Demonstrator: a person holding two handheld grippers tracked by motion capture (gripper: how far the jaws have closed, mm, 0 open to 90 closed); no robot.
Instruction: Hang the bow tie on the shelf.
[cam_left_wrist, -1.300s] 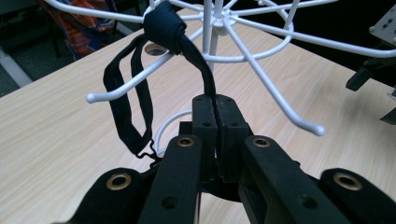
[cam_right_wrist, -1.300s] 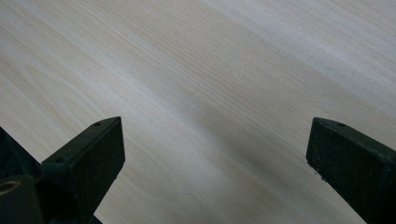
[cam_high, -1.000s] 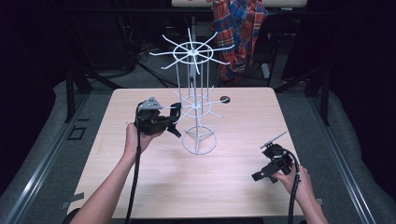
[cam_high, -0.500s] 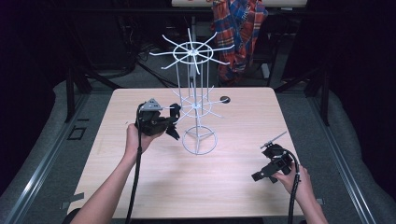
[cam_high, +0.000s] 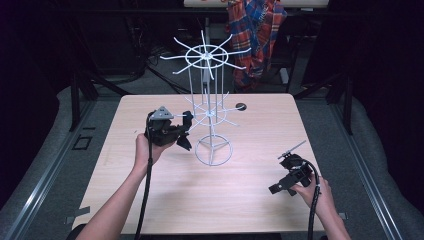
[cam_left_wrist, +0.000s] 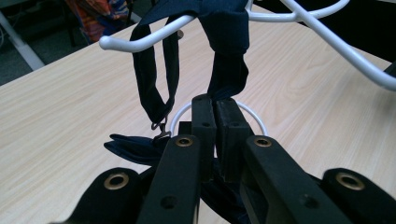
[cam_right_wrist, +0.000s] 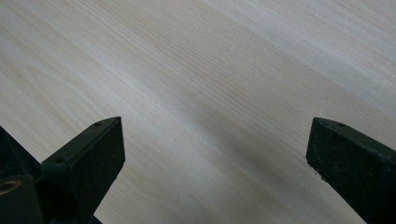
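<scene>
Hanging: left gripper (cam_left_wrist: 215, 109) is putting a dark navy strap (cam_left_wrist: 228, 56) onto a hook (cam_left_wrist: 140, 39) of the white wire rack (cam_high: 212, 117); that looks like the step in hand.
Left gripper: jaws pressed together on the strap, just below where it goes over the hook; no gap between the pads.
Strap: draped over the hook arm near its rounded tip, one loop hanging free to the left with a small metal clasp (cam_left_wrist: 160, 126) at its bottom; more dark fabric bunched under the jaws.
Where: in the high view the left gripper (cam_high: 182, 131) sits just beside the rack's lower ring of hooks, above the round base (cam_high: 214, 151).
Right gripper: jaws wide apart, nothing between them, bare table (cam_right_wrist: 210, 93) below; it rests near the table's right front edge (cam_high: 285, 186), well apart from the rack.
Doing it well: probably slide the strap further in along the hook, away from the tip, before letting go; so near the end it could slip off.
Release: judged best to open slowly and draw straight back, so the pads do not drag the fabric along.
Risk: rack looks light and may turn or tip if the strap is pulled sideways; the free right gripper could steady the base.
Check: loop and clasp should hang clear of the table.
Unclear: what garment or bag the strap belongs to, cannot tell.
</scene>
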